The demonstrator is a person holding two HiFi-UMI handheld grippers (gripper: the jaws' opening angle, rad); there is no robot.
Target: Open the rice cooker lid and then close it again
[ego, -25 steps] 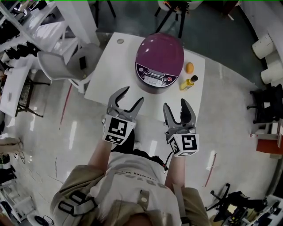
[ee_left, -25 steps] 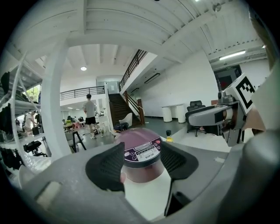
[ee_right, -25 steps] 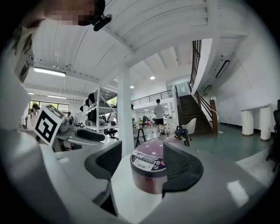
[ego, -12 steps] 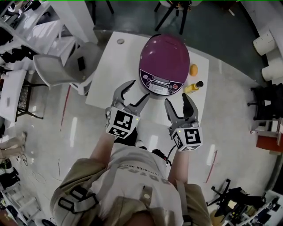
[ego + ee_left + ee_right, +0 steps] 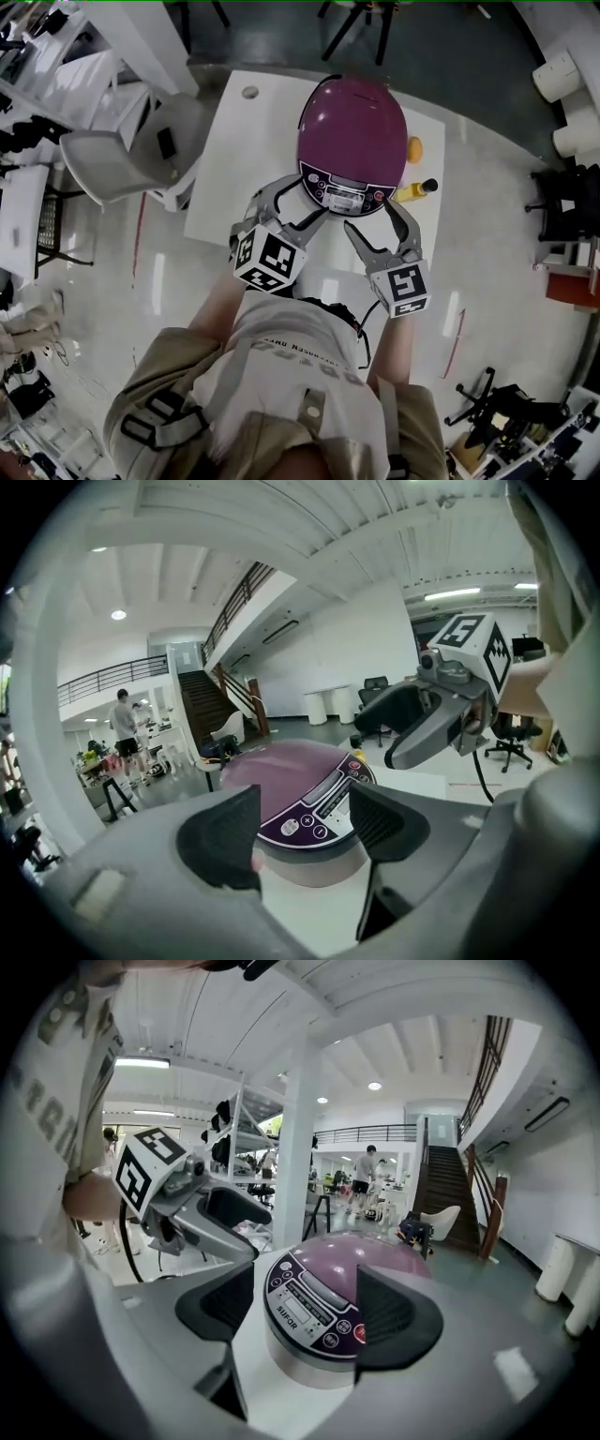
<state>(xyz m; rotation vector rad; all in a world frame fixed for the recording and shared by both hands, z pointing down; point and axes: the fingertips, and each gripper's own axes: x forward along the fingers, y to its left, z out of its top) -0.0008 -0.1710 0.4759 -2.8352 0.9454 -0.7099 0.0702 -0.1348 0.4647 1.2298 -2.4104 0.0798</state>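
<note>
Left gripper (image 5: 300, 197) and right gripper (image 5: 373, 217) have moved up to the cooker (image 5: 352, 122), jaws apart, just opened wider, nothing between them. Cooker sits shut on white surface (image 5: 225, 178), panel (image 5: 347, 192) end toward grippers, long axis running away.

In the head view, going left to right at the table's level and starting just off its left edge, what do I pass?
grey chair → small round hole → rice cooker → orange fruit
</note>
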